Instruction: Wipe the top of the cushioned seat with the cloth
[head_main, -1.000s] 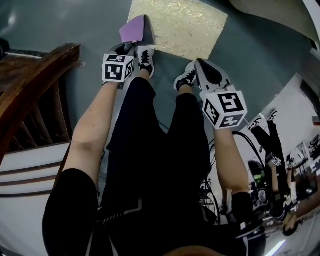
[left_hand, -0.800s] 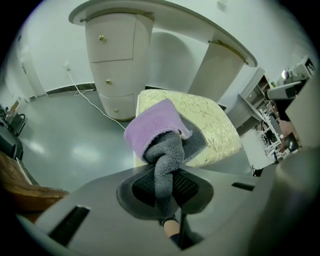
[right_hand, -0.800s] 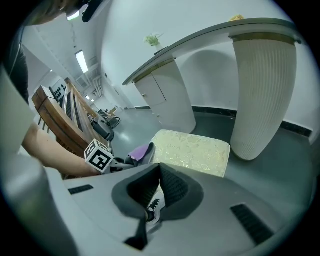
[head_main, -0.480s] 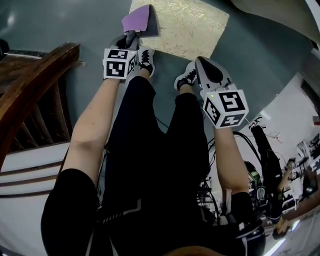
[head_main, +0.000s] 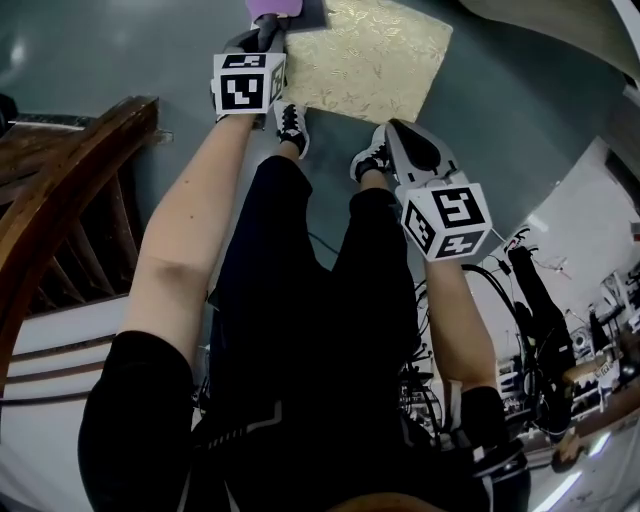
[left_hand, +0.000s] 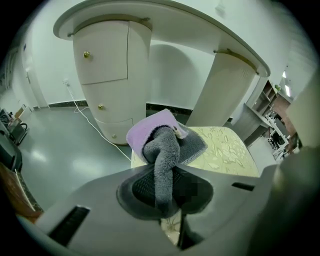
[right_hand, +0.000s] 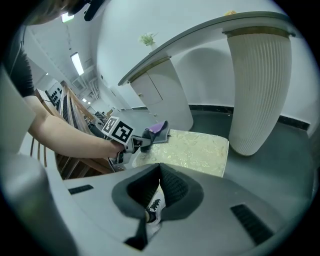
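Observation:
A square cushioned seat (head_main: 370, 55) with a pale gold floral cover sits low on the grey floor in front of the person's feet. A purple and grey cloth (left_hand: 165, 142) hangs bunched from my left gripper (left_hand: 167, 197), which is shut on it. In the head view the cloth (head_main: 275, 10) lies over the seat's near left corner, just past the left gripper's marker cube (head_main: 248, 85). My right gripper (head_main: 398, 128) hovers over the right shoe, short of the seat, jaws shut with nothing in them. The right gripper view shows seat (right_hand: 192, 150), cloth (right_hand: 157, 128) and left gripper (right_hand: 142, 142).
A dark wooden chair frame (head_main: 60, 190) stands at the left. Behind the seat are a rounded white cabinet with drawers (left_hand: 107, 75) and a ribbed white pedestal (right_hand: 255, 85) under a curved top. A white cable (left_hand: 87, 117) lies on the floor. The person's shoes (head_main: 290, 125) stand just before the seat.
My left gripper has moved forward with the cloth, from beside the seat's near left corner onto it. The right gripper has hardly moved.

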